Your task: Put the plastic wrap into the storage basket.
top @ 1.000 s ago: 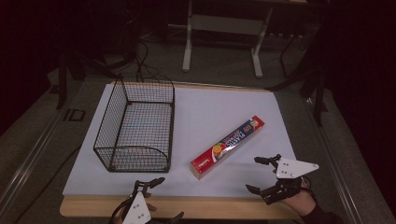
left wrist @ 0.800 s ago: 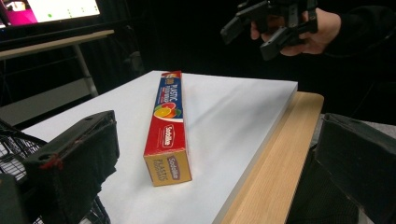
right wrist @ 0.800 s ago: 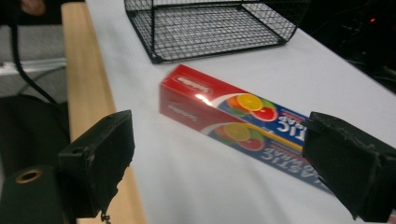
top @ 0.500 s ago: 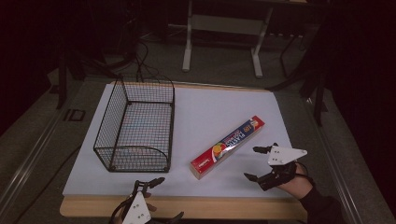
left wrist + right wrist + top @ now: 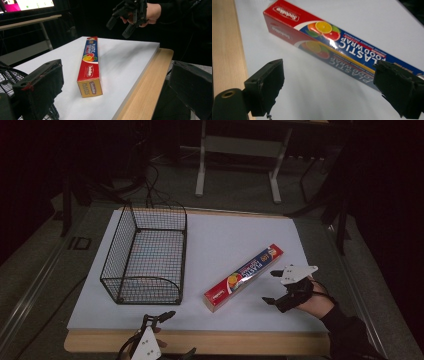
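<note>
Reaching in from the tabletop's right edge, we had the right gripper (image 5: 283,288) hovering just beside the plastic wrap box (image 5: 244,277), jaws spread wide and holding nothing. That box lay flat and slantwise on the white board (image 5: 225,240), toward the near right corner, its near end close to the front edge and well apart from the wire basket (image 5: 145,257) at the left. We judged the clean way was to square the jaws across the box's narrow width near its middle, come down until both pads bracketed the long sides, then close, since a grip near one end would likely let it swing. Our left gripper (image 5: 159,335) waited at the front edge, jaws also apart and empty. Under the board ran a pale wooden table (image 5: 240,344); beyond it the room was dim, with cables (image 5: 150,180) and a metal frame (image 5: 240,150) on grey floor.
</note>
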